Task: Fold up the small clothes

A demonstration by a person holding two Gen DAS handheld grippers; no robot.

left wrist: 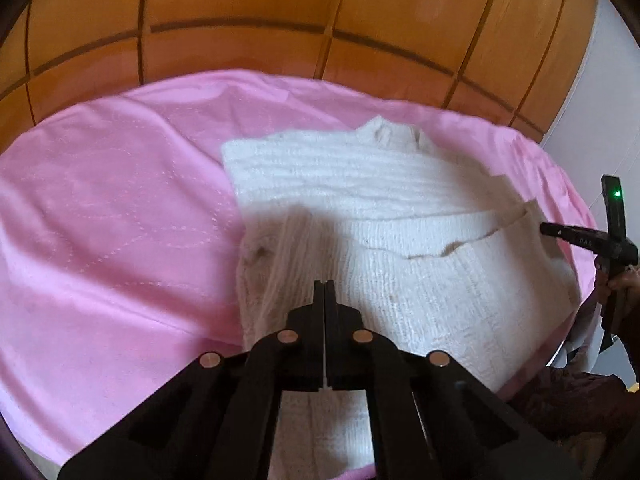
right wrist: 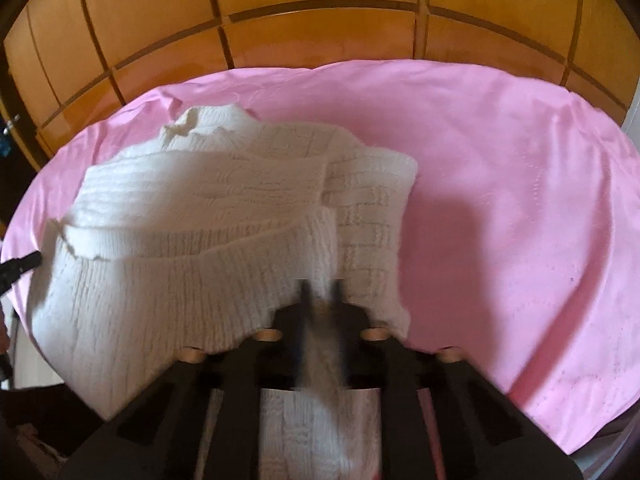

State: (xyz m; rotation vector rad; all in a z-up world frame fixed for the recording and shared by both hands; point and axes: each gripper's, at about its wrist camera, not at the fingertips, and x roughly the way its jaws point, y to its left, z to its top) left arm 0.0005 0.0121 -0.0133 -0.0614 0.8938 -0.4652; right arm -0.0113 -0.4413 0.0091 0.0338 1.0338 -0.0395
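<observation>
Garment: cream ribbed knit sweater, partly folded on pink sheet, toward its near edge.
Left claw: fingers pressed together, empty, over the sweater.
Right claw: pinching a knit fold.

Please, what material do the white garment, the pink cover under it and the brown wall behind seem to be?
White sweater: looks like knitted yarn, wool or acrylic; ribbed rows and a fuzzy surface show.
Pink sheet: thin woven cloth, perhaps cotton; matte, soft creases, faint stitched dotted lines.
Wall panels: seem varnished wood or wood-look laminate; orange-brown, slightly glossy, dark grooves between panels.
</observation>
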